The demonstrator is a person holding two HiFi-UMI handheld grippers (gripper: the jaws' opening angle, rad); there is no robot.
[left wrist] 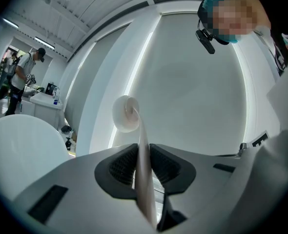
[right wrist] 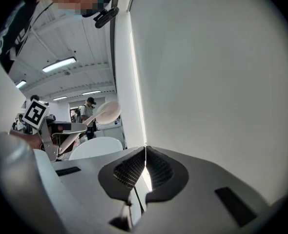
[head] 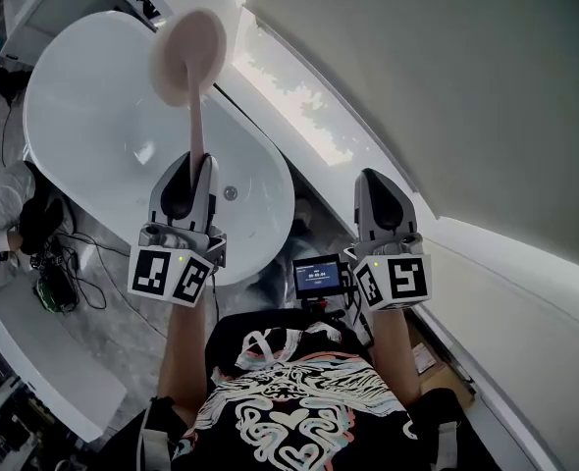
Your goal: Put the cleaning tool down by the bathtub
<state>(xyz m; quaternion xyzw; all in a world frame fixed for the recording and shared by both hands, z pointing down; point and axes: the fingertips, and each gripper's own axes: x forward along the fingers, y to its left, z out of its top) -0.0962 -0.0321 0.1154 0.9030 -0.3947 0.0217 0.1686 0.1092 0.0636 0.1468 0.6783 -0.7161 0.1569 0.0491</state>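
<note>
The cleaning tool was gripped by its pale handle in the left gripper, with its round head held above the far right rim of the white bathtub. The right gripper was kept clenched on nothing, well right of the tub.

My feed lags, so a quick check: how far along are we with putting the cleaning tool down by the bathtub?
Done: the left claw grips the cleaning tool by its handle. In hand: the tool is up in the air, its round head over the bathtub. Left: lower it beside the tub and let go. The right claw is shut and empty.
</note>
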